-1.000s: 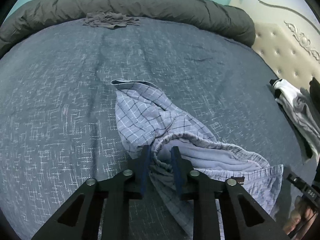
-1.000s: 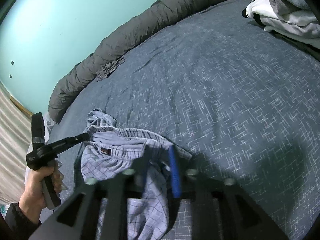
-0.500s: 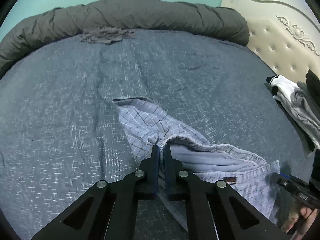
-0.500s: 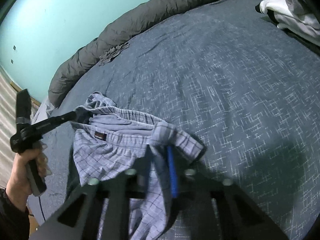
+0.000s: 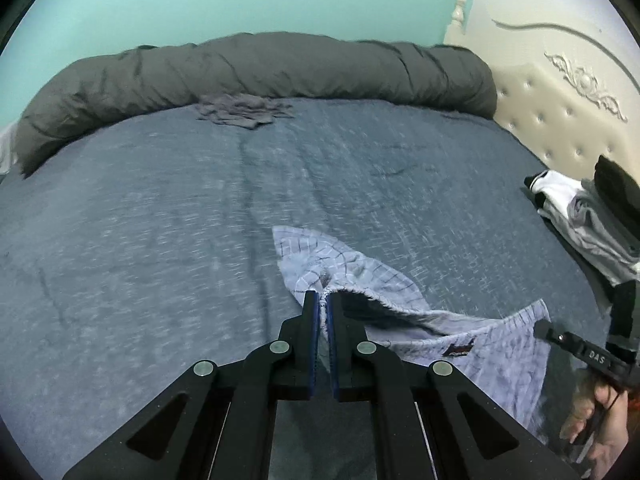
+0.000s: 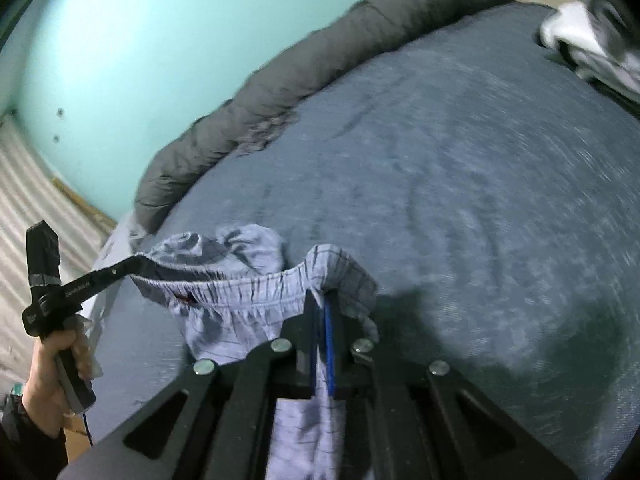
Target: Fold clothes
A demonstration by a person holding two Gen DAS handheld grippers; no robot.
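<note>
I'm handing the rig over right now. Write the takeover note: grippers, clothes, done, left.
Left gripper: shut on the waistband of the plaid shorts.
Right gripper: shut on the waistband's other end.
Shorts: waistband stretched between both, legs hanging toward the bed.
Elsewhere: clothes pile by the headboard, grey garment against the rolled duvet.
Done: shorts picked up.
Left: lay flat, fold, likely add to pile.

Pale blue checked shorts [image 5: 472,344] hang lifted, the gathered elastic waistband [image 6: 248,286] stretched taut between the left claw [image 5: 323,300] and the right claw [image 6: 320,300], each clamped on one end. A small dark label shows mid-waistband. One leg trails ahead onto the bed [image 5: 160,220], crumpled.
</note>
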